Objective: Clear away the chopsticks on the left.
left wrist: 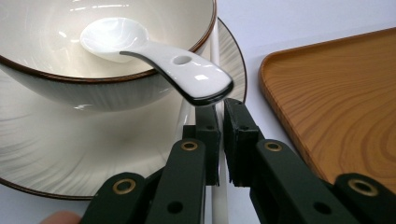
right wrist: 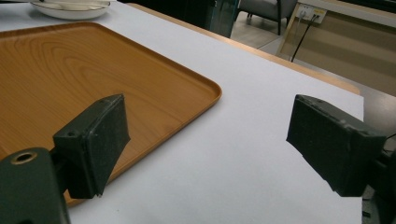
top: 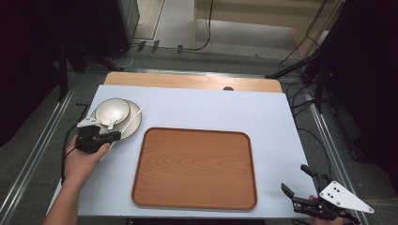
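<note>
While the left gripper sits at the plate's five o'clock edge, its jaws are clenched on a thin white chopstick that lies across the plate, just under the handle of the white spoon. The spoon rests in the bowl, its handle jutting over the rim toward five o'clock. The wooden tray lies at the plate's four o'clock. At the tray's four o'clock corner, the right gripper hovers with jaws released and empty.
</note>
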`<state>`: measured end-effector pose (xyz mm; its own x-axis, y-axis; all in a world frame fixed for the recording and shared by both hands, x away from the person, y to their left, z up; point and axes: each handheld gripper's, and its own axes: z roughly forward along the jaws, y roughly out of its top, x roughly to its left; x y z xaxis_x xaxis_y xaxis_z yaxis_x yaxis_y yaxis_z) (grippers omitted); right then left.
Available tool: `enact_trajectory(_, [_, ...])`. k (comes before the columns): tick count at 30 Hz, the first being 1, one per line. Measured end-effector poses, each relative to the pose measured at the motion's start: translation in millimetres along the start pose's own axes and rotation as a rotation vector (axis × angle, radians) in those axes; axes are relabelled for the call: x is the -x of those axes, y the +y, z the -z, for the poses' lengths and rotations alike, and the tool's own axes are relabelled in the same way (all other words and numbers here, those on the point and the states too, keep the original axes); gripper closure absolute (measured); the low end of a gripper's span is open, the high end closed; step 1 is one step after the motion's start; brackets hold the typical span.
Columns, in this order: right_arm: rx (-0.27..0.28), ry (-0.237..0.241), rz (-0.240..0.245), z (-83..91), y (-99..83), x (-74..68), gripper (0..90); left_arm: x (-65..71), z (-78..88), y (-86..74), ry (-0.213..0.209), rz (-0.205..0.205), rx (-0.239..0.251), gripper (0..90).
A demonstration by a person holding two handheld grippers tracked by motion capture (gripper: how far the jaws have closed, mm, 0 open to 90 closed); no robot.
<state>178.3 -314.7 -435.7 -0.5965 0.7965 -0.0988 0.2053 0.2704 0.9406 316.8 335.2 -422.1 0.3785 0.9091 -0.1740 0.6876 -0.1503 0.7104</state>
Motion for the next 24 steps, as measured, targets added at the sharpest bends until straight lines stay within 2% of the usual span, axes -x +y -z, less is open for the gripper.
enact_trajectory(5, [0.013,-0.005,-0.008,1.6,0.4,0.3,13.2,11.0,6.7,0.2,-0.003,0.018,0.020,85.4])
enact_trajectory(11, [0.025,-0.008,-0.012,2.6,0.5,1.2,13.2,27.3,14.0,0.1,-0.015,0.019,0.039,85.4])
enact_trajectory(15, [0.023,-0.007,-0.008,2.3,0.8,0.7,13.2,37.9,17.3,-0.8,-0.050,0.044,0.029,85.4])
enact_trajectory(22, [0.026,-0.011,-0.016,3.6,0.6,1.7,13.2,60.2,21.9,-6.8,-0.059,0.040,0.025,85.4])
enact_trajectory(24, [0.029,-0.011,-0.013,4.1,0.7,2.0,13.2,65.2,22.0,-9.7,-0.065,0.052,0.023,85.4])
